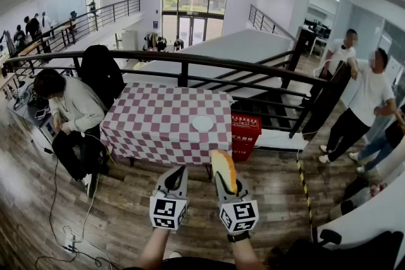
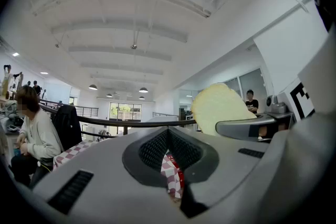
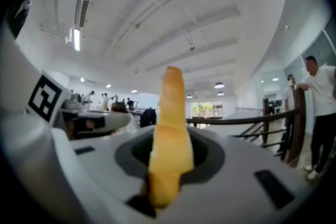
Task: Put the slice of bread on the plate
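The slice of bread stands on edge, yellow crust up, between the jaws of my right gripper, which is shut on it. In the right gripper view the slice of bread rises straight out from between the jaws. My left gripper hangs just left of it, its jaws together with nothing in them. From the left gripper view the pale face of the bread shows at the right. The white plate lies near the front right of the checked table, well ahead of both grippers.
A person sits at the table's left side. A black railing runs behind the table, and a red box stands under its right end. Other people stand at the right. A cable and power strip lie on the wooden floor.
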Action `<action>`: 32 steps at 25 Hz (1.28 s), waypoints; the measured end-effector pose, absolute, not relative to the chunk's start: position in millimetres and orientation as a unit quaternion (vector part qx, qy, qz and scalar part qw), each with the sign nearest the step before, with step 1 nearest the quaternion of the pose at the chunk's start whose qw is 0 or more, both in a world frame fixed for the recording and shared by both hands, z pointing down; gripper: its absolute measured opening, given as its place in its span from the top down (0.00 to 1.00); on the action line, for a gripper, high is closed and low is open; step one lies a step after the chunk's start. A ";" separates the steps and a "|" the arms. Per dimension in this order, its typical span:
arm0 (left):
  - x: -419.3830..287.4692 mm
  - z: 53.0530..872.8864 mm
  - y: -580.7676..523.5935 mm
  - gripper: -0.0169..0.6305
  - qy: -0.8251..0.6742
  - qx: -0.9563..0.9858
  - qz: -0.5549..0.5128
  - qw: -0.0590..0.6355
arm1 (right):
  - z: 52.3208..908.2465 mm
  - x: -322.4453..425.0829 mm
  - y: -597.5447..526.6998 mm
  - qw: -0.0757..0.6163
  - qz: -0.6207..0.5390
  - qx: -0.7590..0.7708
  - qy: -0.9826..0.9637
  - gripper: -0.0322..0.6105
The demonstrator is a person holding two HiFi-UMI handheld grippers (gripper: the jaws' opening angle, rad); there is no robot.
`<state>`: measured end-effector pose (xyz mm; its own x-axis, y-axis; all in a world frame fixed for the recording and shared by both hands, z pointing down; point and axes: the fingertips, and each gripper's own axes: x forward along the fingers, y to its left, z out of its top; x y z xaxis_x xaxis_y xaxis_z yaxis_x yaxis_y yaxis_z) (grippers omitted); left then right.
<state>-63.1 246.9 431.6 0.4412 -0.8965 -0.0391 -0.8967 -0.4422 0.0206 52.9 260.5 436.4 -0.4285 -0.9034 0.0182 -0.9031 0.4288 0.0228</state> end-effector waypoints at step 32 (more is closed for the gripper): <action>-79.8 506.8 24.2 0.95 0.546 -0.833 0.015 -0.082 | 523.9 33.7 8.5 0.002 0.124 0.508 -0.852 0.79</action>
